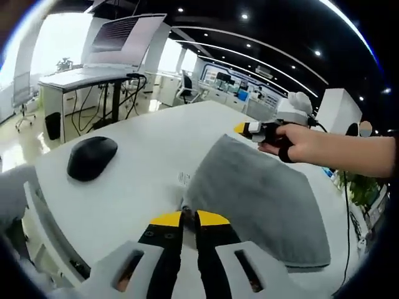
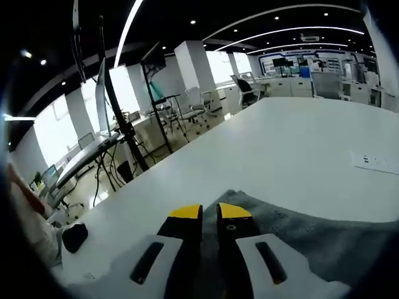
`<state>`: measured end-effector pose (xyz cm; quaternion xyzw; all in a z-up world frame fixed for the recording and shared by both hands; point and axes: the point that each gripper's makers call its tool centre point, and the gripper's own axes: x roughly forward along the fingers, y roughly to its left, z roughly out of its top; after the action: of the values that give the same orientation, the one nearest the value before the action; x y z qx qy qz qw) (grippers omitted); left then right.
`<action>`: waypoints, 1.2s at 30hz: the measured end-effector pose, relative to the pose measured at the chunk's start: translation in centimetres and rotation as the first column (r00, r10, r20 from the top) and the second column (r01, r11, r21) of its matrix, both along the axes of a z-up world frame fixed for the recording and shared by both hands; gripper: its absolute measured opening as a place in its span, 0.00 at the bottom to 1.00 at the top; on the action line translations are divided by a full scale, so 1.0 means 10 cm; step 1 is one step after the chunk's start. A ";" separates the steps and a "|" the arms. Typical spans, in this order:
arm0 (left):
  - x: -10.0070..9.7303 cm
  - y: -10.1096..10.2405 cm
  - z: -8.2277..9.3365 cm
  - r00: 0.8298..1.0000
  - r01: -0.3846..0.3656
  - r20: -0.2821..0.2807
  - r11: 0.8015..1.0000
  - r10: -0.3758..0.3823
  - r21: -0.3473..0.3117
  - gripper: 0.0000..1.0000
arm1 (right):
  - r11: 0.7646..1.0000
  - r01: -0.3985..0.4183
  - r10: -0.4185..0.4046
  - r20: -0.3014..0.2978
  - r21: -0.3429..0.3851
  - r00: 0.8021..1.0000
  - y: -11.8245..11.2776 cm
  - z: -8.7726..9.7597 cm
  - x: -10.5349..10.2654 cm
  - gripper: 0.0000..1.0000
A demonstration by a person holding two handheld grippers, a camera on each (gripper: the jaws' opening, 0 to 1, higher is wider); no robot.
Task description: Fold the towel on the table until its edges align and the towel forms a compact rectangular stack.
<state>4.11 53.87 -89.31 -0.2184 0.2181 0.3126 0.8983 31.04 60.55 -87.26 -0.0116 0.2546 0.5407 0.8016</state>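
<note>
A grey towel (image 1: 262,199) lies on the white table (image 1: 143,137), spread away to the right of my left gripper (image 1: 188,218). That gripper's yellow-tipped jaws stand close together at the towel's near left corner and look shut on its edge. At the towel's far corner is my right gripper (image 1: 249,129), held by a hand (image 1: 305,143), also pinching the cloth. In the right gripper view the grey towel (image 2: 299,227) runs under and between the nearly closed jaws of the right gripper (image 2: 210,212).
A black mouse (image 1: 92,157) rests on the table left of the towel, and shows as the mouse (image 2: 75,237) near the edge. A small white plate (image 2: 374,161) sits in the tabletop. Desks, a monitor (image 1: 124,37) and chairs stand beyond the table.
</note>
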 end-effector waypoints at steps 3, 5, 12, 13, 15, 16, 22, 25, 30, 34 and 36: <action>-0.04 0.03 0.01 0.999 -0.017 -0.035 0.999 0.019 0.032 0.19 | 1.000 -0.009 0.009 0.009 -0.005 1.000 -0.03 0.03 0.02 0.09; -0.02 0.04 0.03 0.999 -0.015 -0.037 0.999 0.017 0.048 0.23 | 1.000 -0.009 0.009 0.014 -0.003 1.000 -0.07 0.06 0.05 0.10; 0.11 -0.06 0.15 0.997 0.064 -0.050 0.991 -0.058 0.119 0.35 | 0.996 -0.075 0.077 0.049 -0.043 0.996 -0.15 0.03 0.05 0.24; 0.13 -0.09 0.16 0.996 0.079 -0.060 0.989 -0.071 0.127 0.35 | 0.995 -0.081 0.084 0.054 -0.050 0.995 -0.18 0.03 0.06 0.25; 0.18 -0.13 0.20 0.993 0.102 -0.072 0.985 -0.093 0.141 0.36 | 0.995 -0.085 0.089 0.055 -0.060 0.995 -0.25 0.03 0.07 0.26; 0.19 -0.13 0.20 0.993 0.106 -0.072 0.984 -0.097 0.142 0.37 | 0.994 -0.085 0.088 0.054 -0.062 0.995 -0.26 0.04 0.07 0.26; 0.33 -0.28 0.23 0.981 0.188 -0.081 0.972 -0.178 0.141 0.47 | 0.991 -0.099 0.105 0.066 -0.091 0.992 -0.47 0.10 0.18 0.32; 0.35 -0.32 0.22 0.977 0.204 -0.099 0.968 -0.191 0.147 0.50 | 0.990 -0.093 0.102 0.078 -0.108 0.992 -0.60 0.15 0.25 0.33; 0.44 -0.48 0.25 0.966 0.251 -0.095 0.958 -0.240 0.136 0.56 | 0.990 -0.082 0.093 0.094 -0.114 0.991 -0.77 0.22 0.33 0.36; 0.50 -0.59 0.27 0.955 0.294 -0.094 0.944 -0.282 0.151 0.57 | 0.990 -0.074 0.085 0.094 -0.118 0.992 -0.93 0.29 0.37 0.37; 0.54 -0.66 0.30 0.948 0.316 -0.090 0.937 -0.305 0.151 0.60 | 0.990 -0.074 0.087 0.099 -0.124 0.991 -1.02 0.32 0.38 0.38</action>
<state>9.50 47.27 -86.28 -0.0965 0.2529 0.1906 0.9436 34.82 50.37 -84.05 -0.0982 0.2436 0.5552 0.7892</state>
